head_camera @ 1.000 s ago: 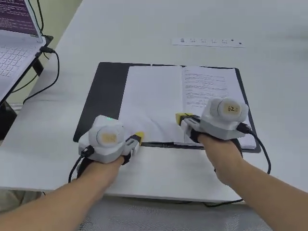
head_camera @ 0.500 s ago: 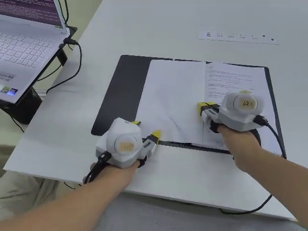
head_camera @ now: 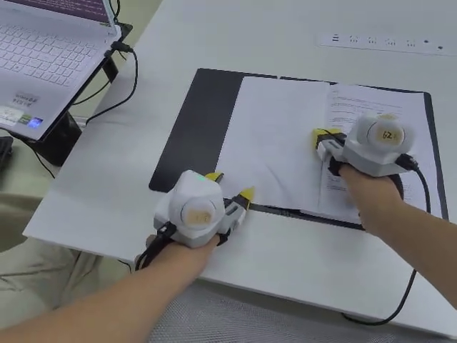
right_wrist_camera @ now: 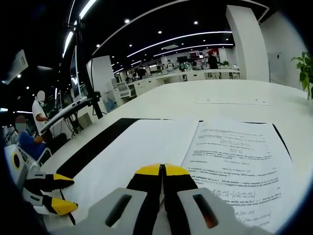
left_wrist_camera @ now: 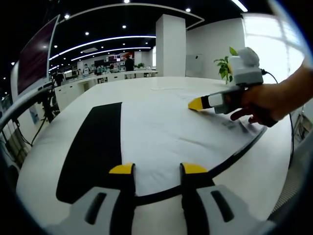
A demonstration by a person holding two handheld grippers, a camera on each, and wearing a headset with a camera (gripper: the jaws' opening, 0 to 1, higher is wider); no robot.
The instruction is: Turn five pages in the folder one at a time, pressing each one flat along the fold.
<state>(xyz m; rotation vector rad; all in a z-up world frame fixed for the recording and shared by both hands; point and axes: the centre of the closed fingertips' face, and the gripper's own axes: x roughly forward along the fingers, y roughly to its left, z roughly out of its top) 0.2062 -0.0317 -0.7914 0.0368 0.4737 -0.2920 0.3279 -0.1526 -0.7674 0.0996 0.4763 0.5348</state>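
Jaws, left: the left gripper (head_camera: 230, 185) is released, its two yellow tips apart with nothing between them. It sits at the near edge of the open folder (head_camera: 193, 121), at 7 o'clock of the spread. I cannot tell whether the tips touch paper.
Jaws, right: the right gripper (head_camera: 319, 136) is clenched on nothing, tips together and pointing to 9 o'clock. It is low on the fold (head_camera: 328, 107), about halfway up it.
Folder: it lies open and flat on the bench (head_camera: 285, 264), with the black cover at 9 o'clock. A blank page (head_camera: 275, 136) lies left of the fold and a printed page (head_camera: 368, 100) right of it.
Far bench: a laptop (head_camera: 43, 50) is at 10 o'clock and a power strip (head_camera: 389, 41) at 1 o'clock, both well apart from the folder.
Just changed: the right tips have slid along the fold toward 12 o'clock; half a second ago they were nearer the folder's near edge.
Meaning: this looks like the pressing stroke for the blank page. The near part of the fold seems done and the far part is left. How many of the five pages are turned cannot be told.
Against a second ago: the right tips sat closer to the near end of the fold. The left gripper holds much the same spot at the page's near edge. The whole spread sits further toward 3 o'clock in the head view, which is the headset moving, not the folder.
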